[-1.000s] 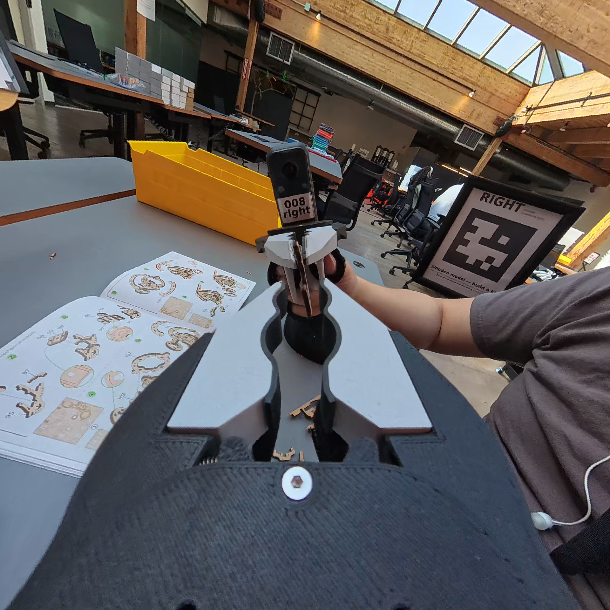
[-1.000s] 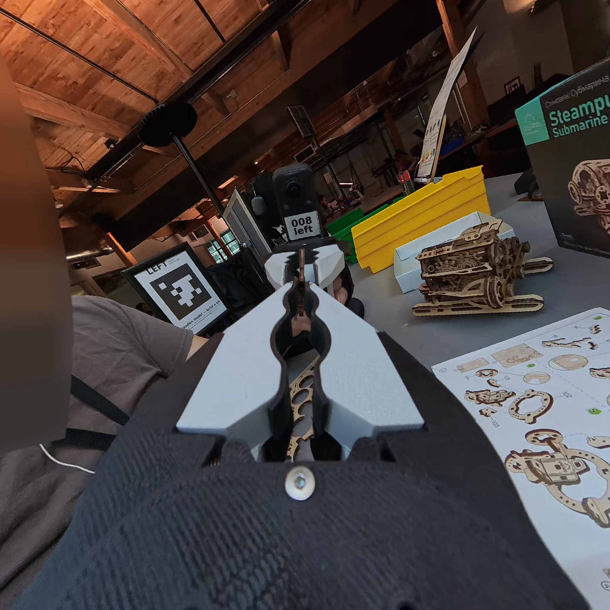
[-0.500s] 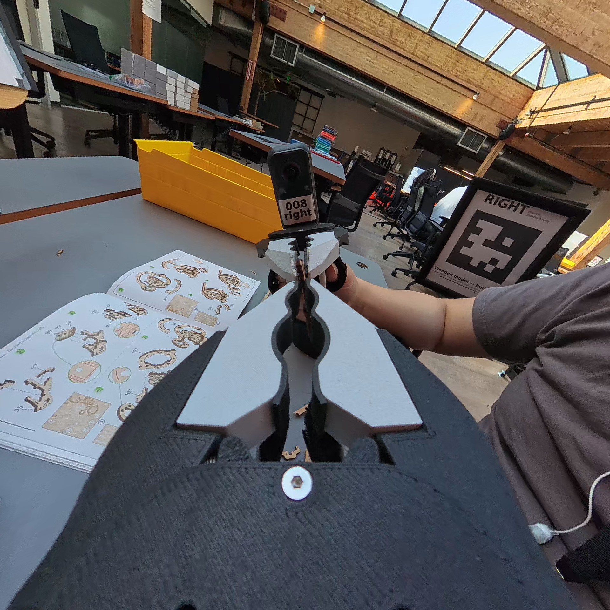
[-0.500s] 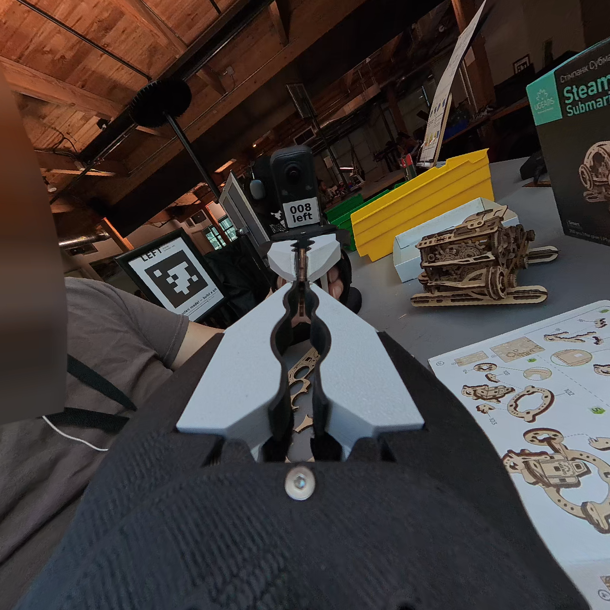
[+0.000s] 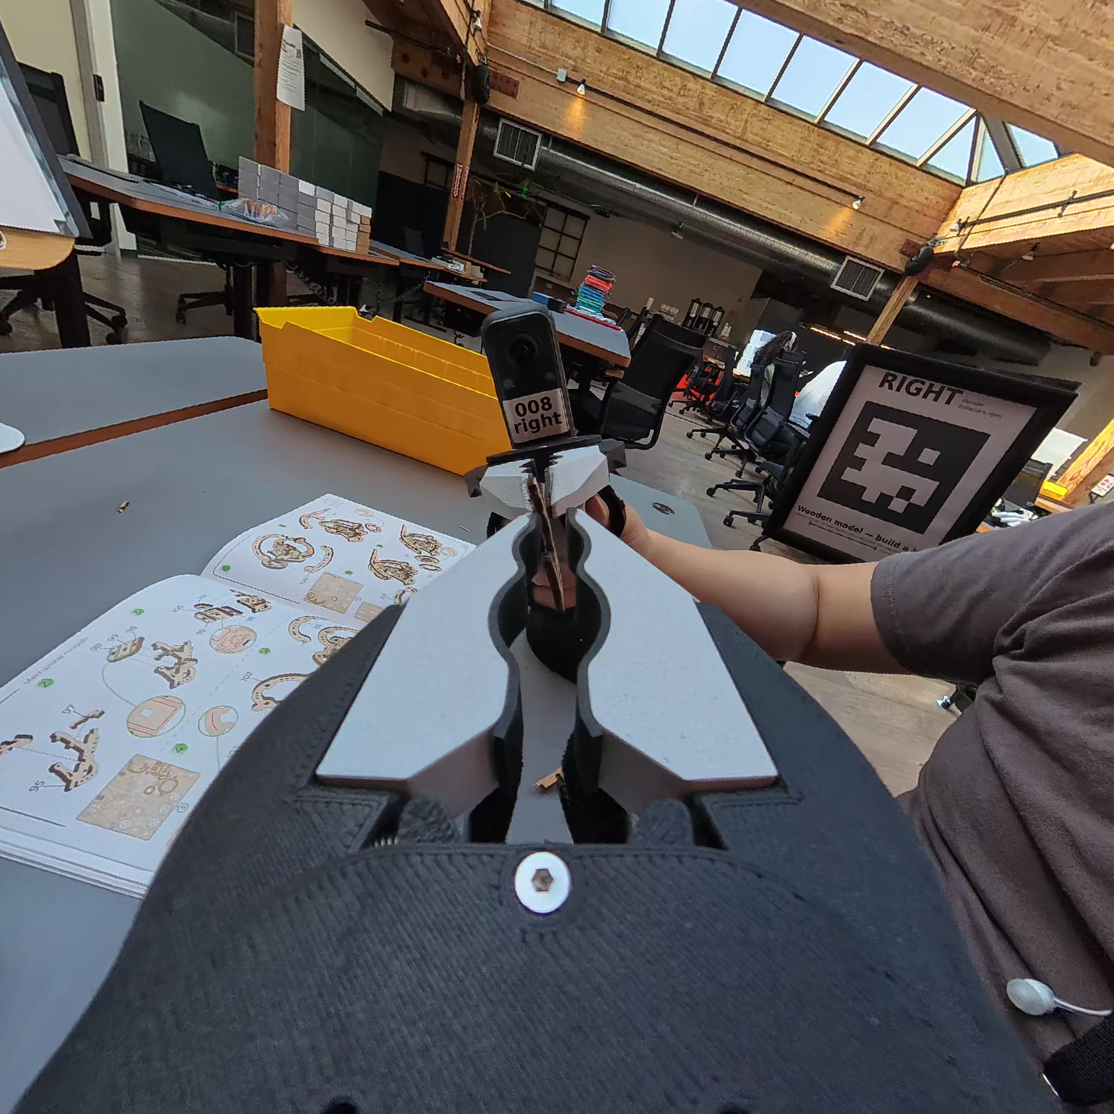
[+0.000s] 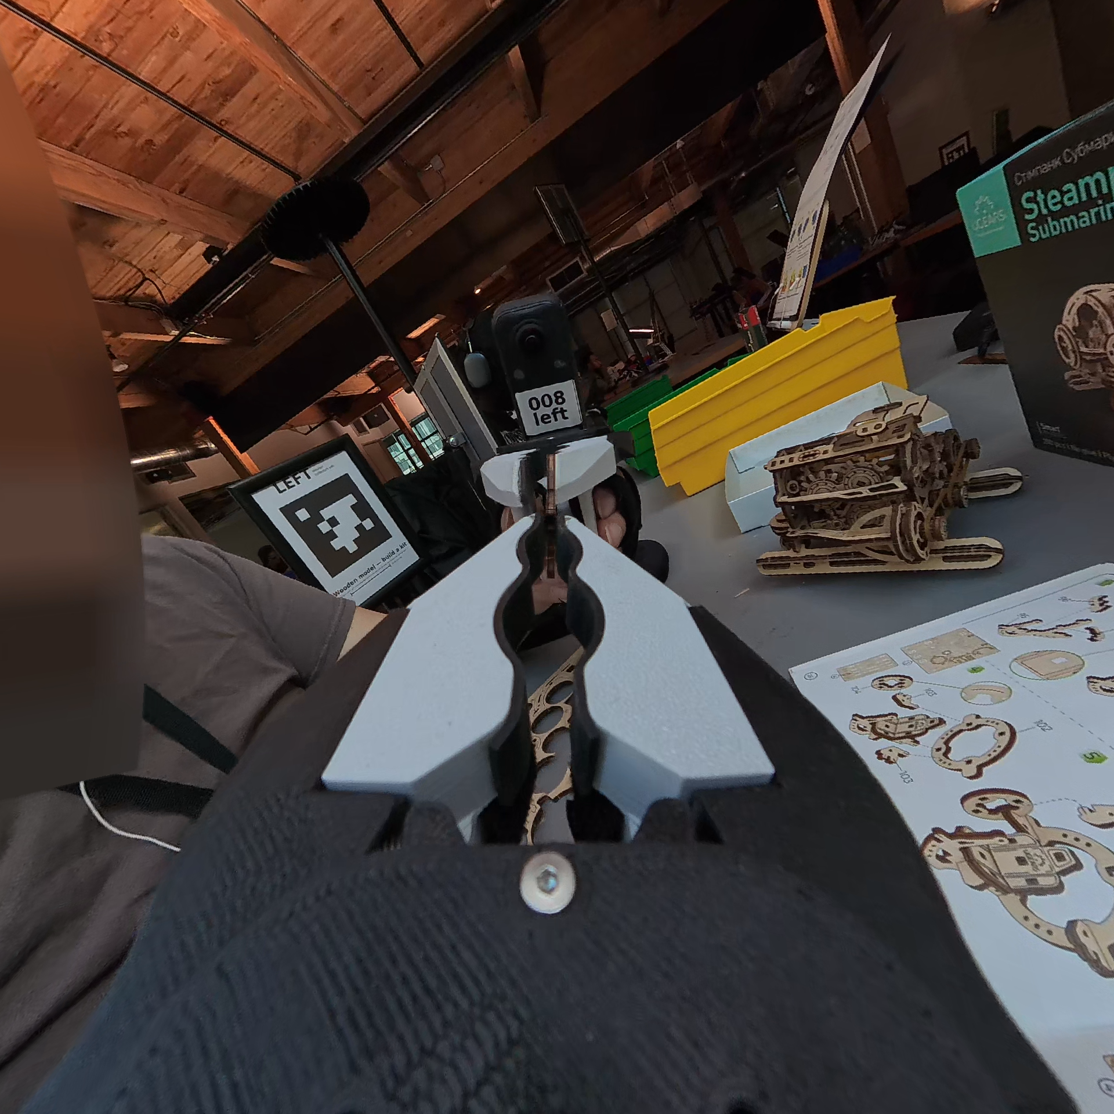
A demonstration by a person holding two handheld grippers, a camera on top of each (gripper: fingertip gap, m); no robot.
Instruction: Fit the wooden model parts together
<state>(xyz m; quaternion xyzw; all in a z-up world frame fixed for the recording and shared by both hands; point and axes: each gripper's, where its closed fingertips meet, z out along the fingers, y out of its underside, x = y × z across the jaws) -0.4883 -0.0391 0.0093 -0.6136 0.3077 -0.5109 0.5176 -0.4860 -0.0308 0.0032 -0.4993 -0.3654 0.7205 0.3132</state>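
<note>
Wooden part (image 5: 547, 557) now between narrowed left gripper (image 5: 550, 530) tips; right gripper (image 6: 548, 524) stays clamped on it.

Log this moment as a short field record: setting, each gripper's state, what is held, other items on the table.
setting: grey table in a timber-roofed workshop
left gripper: shut on small wooden part
right gripper: shut on perforated wooden strip
relation: the two grippers face each other tip to tip, held parts meeting edge-on; joint itself too small to judge
instruction booklet: open, flat on table
assembled wooden model: on table, by a white tray
yellow bin: far side of table
</note>
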